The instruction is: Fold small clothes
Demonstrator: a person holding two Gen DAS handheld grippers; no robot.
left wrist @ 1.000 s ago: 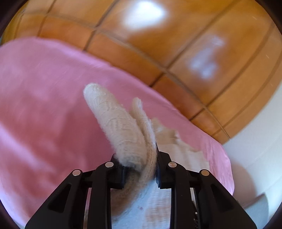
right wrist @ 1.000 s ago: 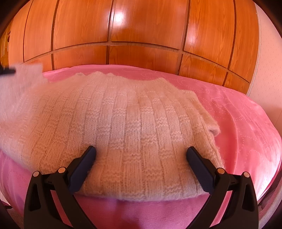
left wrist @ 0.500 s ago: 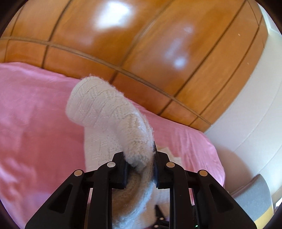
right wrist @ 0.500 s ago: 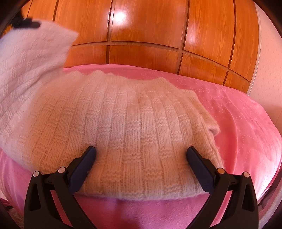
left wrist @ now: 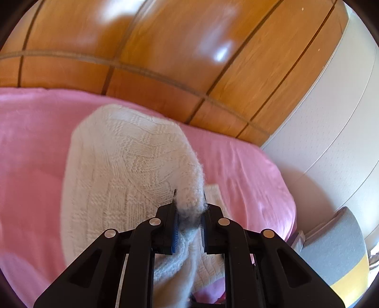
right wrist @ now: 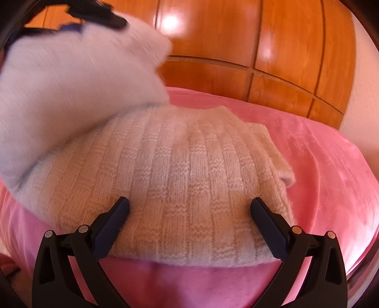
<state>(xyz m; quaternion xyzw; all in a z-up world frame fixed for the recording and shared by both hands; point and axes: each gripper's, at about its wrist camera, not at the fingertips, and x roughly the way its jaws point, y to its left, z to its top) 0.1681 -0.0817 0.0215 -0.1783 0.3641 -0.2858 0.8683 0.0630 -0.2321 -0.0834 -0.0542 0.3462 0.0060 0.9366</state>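
A cream knitted sweater (right wrist: 189,175) lies on a pink bed cover (right wrist: 331,165). My left gripper (left wrist: 189,208) is shut on the sweater's left part (left wrist: 123,170) and holds it lifted. In the right wrist view this lifted part (right wrist: 71,83) hangs blurred over the sweater's left side, with the left gripper (right wrist: 99,14) above it. My right gripper (right wrist: 189,206) is open, its fingers (right wrist: 118,213) resting on the sweater's near part, close to its front edge.
A wooden panelled wardrobe (right wrist: 236,42) stands behind the bed. A white wall (left wrist: 331,123) is to the right. A grey and yellow object (left wrist: 336,255) sits beside the bed at lower right in the left wrist view.
My left gripper has lifted the sweater's left part higher and carried it rightward over the sweater. The right gripper has stayed still and open.
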